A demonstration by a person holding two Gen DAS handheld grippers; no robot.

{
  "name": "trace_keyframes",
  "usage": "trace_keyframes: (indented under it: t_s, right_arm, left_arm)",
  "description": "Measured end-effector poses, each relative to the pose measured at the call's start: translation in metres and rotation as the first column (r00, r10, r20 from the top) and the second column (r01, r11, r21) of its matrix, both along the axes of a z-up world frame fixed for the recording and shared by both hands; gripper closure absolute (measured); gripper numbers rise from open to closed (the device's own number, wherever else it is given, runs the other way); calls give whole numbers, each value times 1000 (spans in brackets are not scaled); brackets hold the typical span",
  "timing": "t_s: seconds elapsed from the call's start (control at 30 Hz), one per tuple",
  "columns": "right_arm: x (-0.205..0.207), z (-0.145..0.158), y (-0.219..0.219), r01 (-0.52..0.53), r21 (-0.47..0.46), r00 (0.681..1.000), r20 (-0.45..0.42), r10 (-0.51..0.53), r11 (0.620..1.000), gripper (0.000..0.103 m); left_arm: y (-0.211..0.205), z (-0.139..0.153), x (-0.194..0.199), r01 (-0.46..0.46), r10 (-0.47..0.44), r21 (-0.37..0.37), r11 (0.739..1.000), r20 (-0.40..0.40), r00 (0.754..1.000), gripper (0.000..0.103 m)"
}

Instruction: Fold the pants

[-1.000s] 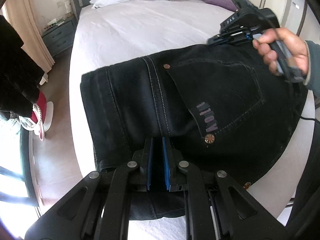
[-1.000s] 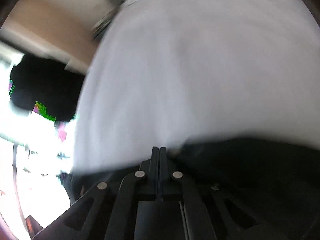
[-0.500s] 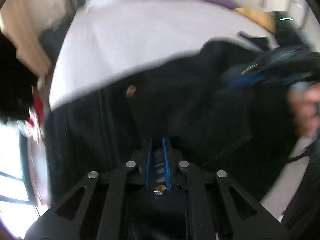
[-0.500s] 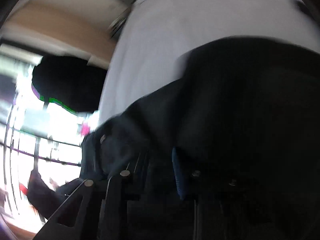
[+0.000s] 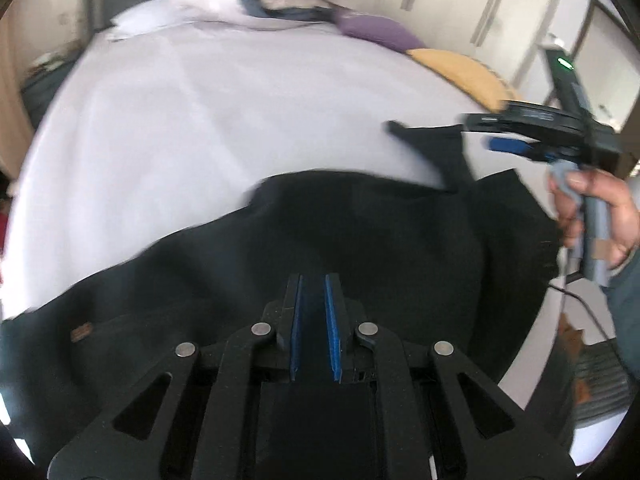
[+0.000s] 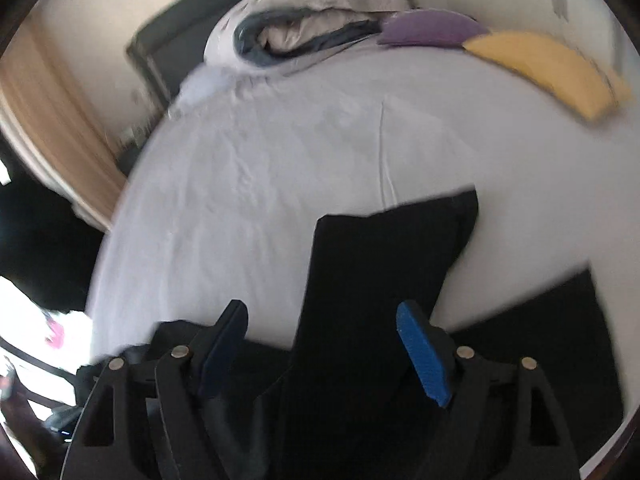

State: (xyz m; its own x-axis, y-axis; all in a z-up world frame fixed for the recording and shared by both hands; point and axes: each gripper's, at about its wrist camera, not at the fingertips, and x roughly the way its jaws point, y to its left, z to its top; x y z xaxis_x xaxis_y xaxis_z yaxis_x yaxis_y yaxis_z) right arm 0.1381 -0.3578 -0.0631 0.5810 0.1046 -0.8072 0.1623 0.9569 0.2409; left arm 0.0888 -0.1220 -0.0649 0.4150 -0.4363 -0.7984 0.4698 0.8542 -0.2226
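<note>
Now, starting at your left side: your left gripper [image 5: 314, 280] sits low over the black pants [image 5: 360, 240], which spread across the near part of the white bed sheet [image 5: 200, 120]. Its two blue-lined fingers [image 5: 332, 328] stand close together with only a narrow gap, and dark cloth shows in that gap; whether the fabric is actually pinched there cannot be told. The pants fill the space in front of and beneath this gripper, reaching out to both sides. A small brown label [image 5: 81, 328] shows on the cloth at the far left.

Moving right, one end of the pants [image 6: 400, 248] runs forward between the fingers of your right gripper [image 6: 320, 312] and away across the sheet [image 6: 280, 160], ending in a squared edge. This gripper's fingers [image 6: 422, 356] are spread wide apart, and neither is touching the cloth that passes under them. A second dark piece of the pants lies further right on the sheet.

Seen from the left wrist camera, your right gripper [image 5: 490, 136] is raised above the right edge of the pants, with your right hand [image 5: 600, 216] wrapped around its handle. At the far end of the bed lie a bundled duvet [image 6: 312, 12], a purple pillow [image 6: 432, 28] and a yellow pillow [image 6: 552, 68].
</note>
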Motion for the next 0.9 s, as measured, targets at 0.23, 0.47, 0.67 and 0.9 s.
trace_keyframes:
  t_s: [0.23, 0.47, 0.67, 0.9]
  right_arm:
    - [51, -44, -4, -33, -155, 990, -142, 11, 987, 34]
    - [69, -77, -10, -33, -221, 977, -213, -15, 975, 49]
    - [76, -76, -23, -39, -205, 977, -211, -5, 978, 89]
    - [34, -39, -51, 60, -109, 995, -74, -69, 992, 96]
  left_arm:
    - [-37, -51, 46, -13, -7, -96, 995, -208, 978, 92]
    - [-19, -83, 53, -79, -28, -316, 945, -322, 946, 93]
    - [-3, -104, 60, -135, -43, -434, 891, -376, 926, 93]
    - [-10, -116, 64, -127, -51, -450, 884, -363, 930, 93]
